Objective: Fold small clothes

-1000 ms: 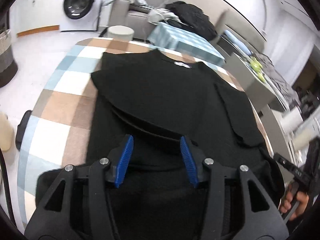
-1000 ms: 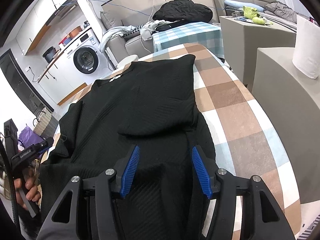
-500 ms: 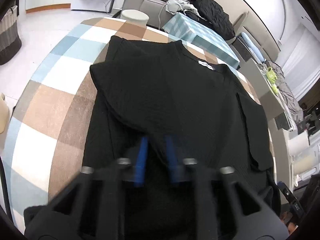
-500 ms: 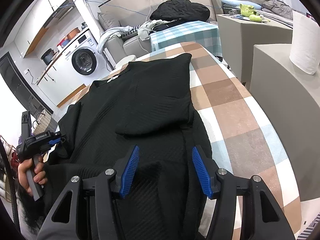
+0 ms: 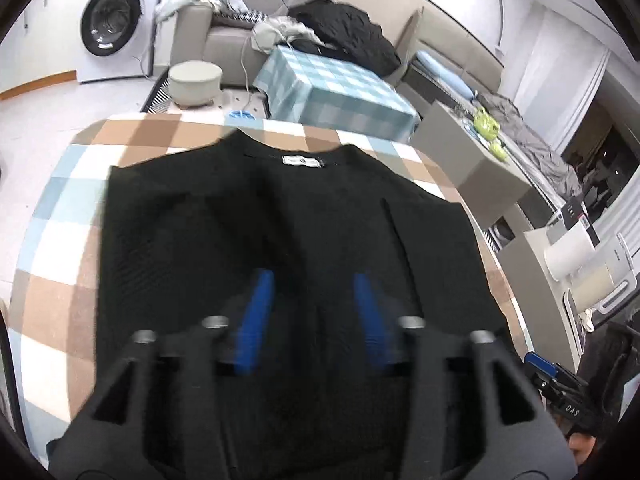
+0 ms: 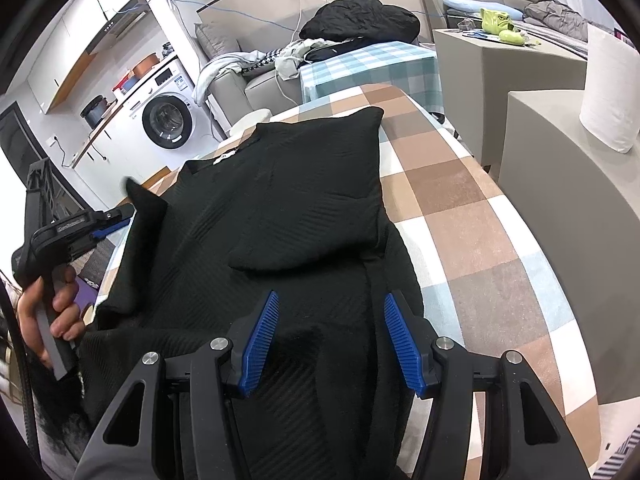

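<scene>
Under both claws: black garment (image 6: 280, 208).

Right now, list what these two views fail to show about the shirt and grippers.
- Left wrist: left gripper, jaws opening, motion-blurred; cloth contact unclear.
- Both views: shirt hem hidden under the gripper bodies and cut by the bottom edge.
- Left wrist: label text too small.
- Left wrist: right gripper cut off at the edge.
</scene>
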`<control>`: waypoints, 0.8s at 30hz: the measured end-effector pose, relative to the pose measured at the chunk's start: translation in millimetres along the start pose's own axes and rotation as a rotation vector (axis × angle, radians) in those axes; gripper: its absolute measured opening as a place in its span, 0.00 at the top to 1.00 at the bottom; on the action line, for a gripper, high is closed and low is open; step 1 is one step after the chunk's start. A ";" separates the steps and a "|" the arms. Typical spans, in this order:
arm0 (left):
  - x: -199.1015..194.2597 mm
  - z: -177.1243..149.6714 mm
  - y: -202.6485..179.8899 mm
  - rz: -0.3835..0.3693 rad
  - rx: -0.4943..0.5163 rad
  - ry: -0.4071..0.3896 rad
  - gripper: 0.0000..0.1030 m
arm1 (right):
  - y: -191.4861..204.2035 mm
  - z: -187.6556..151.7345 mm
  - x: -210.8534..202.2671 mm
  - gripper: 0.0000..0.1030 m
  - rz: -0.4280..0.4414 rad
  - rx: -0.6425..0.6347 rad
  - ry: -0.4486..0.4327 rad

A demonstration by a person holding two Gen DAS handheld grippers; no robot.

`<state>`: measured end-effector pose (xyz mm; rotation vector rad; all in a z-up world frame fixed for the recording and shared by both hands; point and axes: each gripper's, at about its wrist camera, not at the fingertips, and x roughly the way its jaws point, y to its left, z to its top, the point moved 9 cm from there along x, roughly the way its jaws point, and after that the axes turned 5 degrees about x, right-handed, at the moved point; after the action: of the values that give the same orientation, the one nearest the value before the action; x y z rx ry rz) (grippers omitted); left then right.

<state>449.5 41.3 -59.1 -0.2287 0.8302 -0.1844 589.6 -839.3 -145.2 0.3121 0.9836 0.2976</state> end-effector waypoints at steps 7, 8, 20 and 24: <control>-12.9 -37.3 84.7 0.284 -0.040 0.059 0.49 | 4.1 0.1 0.6 0.45 0.015 -0.009 0.000; -10.2 -43.1 100.0 0.343 -0.053 0.084 0.50 | 4.6 0.2 0.5 0.45 0.014 -0.011 -0.001; 14.9 -56.3 120.6 0.383 0.024 0.125 0.95 | 7.1 -2.2 7.2 0.45 0.002 -0.020 0.022; 0.1 -44.7 129.3 0.378 -0.012 0.067 0.96 | 4.4 -1.3 9.8 0.45 -0.003 -0.016 0.026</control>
<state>425.5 159.6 -123.5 -0.0744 0.9255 0.1684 593.1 -831.4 -151.6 0.2934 1.0066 0.3074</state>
